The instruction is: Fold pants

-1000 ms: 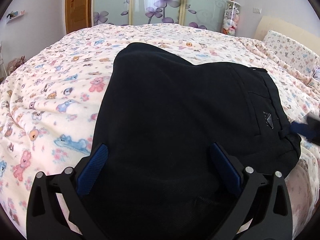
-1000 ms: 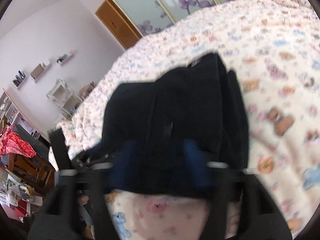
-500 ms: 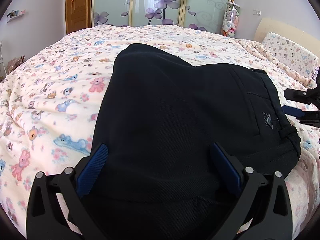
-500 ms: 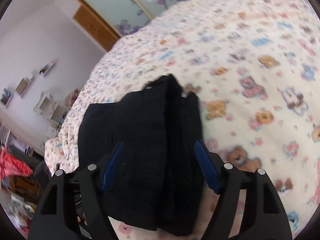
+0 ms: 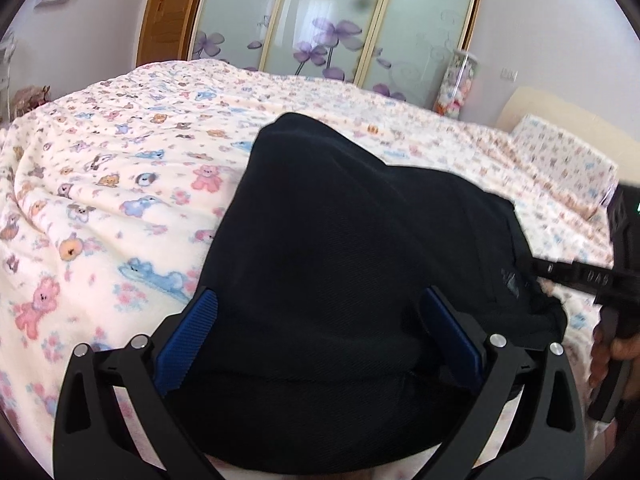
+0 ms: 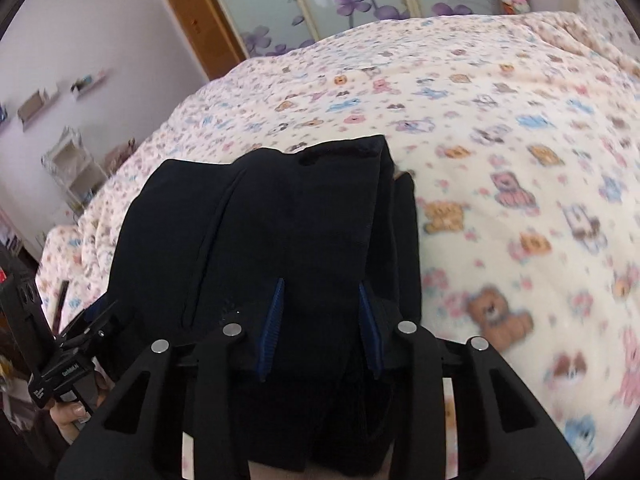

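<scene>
We are working on the black pants (image 5: 344, 248), lying folded in a compact bundle on the bed (image 5: 120, 184). Our left claw (image 5: 320, 344) is spread wide around the near edge, framing it without gripping, while our right claw (image 6: 320, 320) is pinching the layered waistband end, probably to keep the stack together.

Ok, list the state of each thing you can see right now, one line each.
pants: folded into a bundle, lying on the bed
left gripper: open, jaws wide around the pants' near edge
right gripper: narrowed on a fold, grip unclear
wardrobe doors: shut
bedspread: spread, wrinkled
</scene>
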A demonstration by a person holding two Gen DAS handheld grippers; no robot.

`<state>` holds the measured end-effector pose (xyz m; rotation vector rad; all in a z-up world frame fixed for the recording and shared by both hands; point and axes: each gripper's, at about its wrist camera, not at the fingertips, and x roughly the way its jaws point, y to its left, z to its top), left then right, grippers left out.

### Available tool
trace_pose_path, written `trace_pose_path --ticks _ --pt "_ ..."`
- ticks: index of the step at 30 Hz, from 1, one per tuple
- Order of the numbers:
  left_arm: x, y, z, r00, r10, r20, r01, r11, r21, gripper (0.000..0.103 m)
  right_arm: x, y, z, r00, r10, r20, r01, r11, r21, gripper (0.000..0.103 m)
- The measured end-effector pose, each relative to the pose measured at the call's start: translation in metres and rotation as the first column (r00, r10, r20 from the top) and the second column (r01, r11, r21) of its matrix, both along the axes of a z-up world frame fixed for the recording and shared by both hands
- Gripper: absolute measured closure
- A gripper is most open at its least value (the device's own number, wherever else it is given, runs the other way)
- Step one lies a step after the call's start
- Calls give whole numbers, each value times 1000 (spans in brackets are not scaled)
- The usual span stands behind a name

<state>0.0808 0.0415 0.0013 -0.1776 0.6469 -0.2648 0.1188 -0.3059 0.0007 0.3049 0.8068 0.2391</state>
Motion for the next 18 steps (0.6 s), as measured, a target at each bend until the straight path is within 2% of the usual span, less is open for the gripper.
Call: trace_pose_path --ticks 4,6,7,8,10,12,14,15,16,17,18 --pt "7 2 -4 999 8 -37 -8 1000 -4 2 6 0 -8 1000 -1 -24 1 1000 14 65" --pt "9 -2 -6 998 8 -57 -6 1000 24 2 6 -3 1 999 -15 -38 16 999 28 57" --pt "11 -4 -6 998 10 -61 -7 999 37 2 4 -5 6 999 -35 -34 36 999 25 45" --pt "11 -4 -7 998 11 -63 -8 999 42 2 0 -7 16 999 -47 4 47 998 42 34" --pt "11 -4 -7 998 10 -61 -7 999 37 2 -5 -4 31 996 -13 91 4 995 98 31" --pt "7 -4 -7 999 4 -52 -3 1000 22 2 -1 7 40 991 64 115 -80 986 147 31" --pt "4 -3 -7 999 -3 -46 3 1000 6 2 12 21 38 986 143 86 -157 967 199 28" --pt "3 -3 -7 999 -10 -45 10 1000 1 2 20 25 34 987 153 55 -161 964 214 26" --pt "2 -3 -8 999 -16 -49 17 1000 6 2 28 28 27 991 134 11 -133 972 195 26" --pt "1 -2 -8 998 -21 -52 22 1000 13 2 39 28 16 994 94 -49 -86 985 147 32" --pt "-1 -3 -9 998 -31 -55 33 999 26 2 49 25 4 993 83 -86 -70 988 140 35"
